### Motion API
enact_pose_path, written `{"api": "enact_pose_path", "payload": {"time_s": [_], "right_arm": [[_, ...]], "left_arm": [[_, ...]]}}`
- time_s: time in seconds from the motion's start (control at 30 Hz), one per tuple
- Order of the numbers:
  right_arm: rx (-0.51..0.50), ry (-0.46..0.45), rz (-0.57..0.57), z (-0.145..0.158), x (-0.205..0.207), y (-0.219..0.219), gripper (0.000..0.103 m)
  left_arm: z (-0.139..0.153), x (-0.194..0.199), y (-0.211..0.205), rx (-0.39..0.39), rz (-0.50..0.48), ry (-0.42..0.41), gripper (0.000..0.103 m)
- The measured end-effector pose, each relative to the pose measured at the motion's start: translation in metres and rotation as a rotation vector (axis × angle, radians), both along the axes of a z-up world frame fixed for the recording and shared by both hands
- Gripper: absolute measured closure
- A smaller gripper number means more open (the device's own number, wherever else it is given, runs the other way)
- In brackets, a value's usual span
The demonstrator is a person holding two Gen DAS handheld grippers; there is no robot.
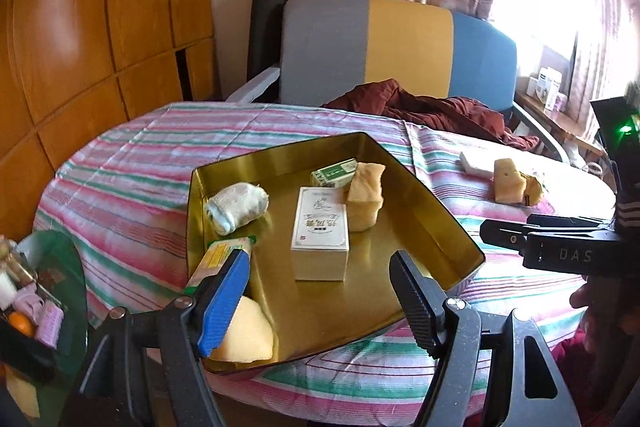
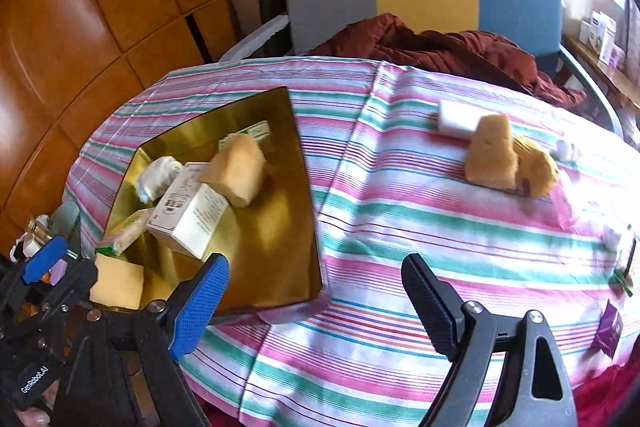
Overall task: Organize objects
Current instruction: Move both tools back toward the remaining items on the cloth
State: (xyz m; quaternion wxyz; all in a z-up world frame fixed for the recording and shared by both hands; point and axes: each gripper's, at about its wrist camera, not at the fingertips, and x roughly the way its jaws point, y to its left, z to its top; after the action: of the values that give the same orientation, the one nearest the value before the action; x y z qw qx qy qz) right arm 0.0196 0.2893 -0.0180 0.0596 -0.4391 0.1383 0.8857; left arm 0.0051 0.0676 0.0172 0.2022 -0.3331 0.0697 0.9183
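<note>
Both hand-held grippers, left [image 1: 320, 291] and right [image 2: 316, 303], released and empty above gold tray [image 1: 436, 211] holding white box [image 1: 320, 239] on bench [image 2: 400, 227].

Striped-cloth table [image 2: 360, 227], gold tray [image 2: 308, 227], yellow sponges [image 2: 490, 157], white block [image 2: 456, 121], maroon garment [image 1: 448, 111]

Each hand-held gripper is a black plastic frame with triangular cut-outs and silver round-headed screws at the pivots, and its jaws carry one blue ribbed pad and one black ribbed pad. The left gripper [image 1: 320, 295] shows white "GenRobot.AI" lettering on its body in the right wrist view. The right gripper [image 2: 316, 303] shows raised "DAS" letters, white stripes and a green light.
</note>
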Motion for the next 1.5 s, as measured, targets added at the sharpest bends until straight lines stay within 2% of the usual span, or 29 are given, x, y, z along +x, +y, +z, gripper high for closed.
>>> {"api": "enact_pose_path", "payload": {"time_s": [0.43,0.8,1.03,1.37,1.5], "right_arm": [[-0.025,-0.005,-0.135,-0.007,0.029,0.055,0.013],[-0.061,-0.024,-0.318,-0.014,0.065,0.119,0.013],[-0.087,-0.039,-0.475,-0.013,0.1,0.174,0.013],[-0.165,-0.011,-0.817,-0.002,0.178,0.276,0.013],[-0.192,-0.007,-0.919,0.0,0.199,0.308,0.013]], "left_arm": [[0.005,0.014,0.028,-0.051,-0.067,0.038,0.03],[0.001,0.022,0.056,-0.087,-0.135,0.038,0.03],[-0.006,0.023,0.079,-0.091,-0.203,0.003,0.03],[-0.016,0.025,0.116,-0.105,-0.298,-0.03,0.03],[-0.019,0.027,0.131,-0.113,-0.333,-0.04,0.03]]}}
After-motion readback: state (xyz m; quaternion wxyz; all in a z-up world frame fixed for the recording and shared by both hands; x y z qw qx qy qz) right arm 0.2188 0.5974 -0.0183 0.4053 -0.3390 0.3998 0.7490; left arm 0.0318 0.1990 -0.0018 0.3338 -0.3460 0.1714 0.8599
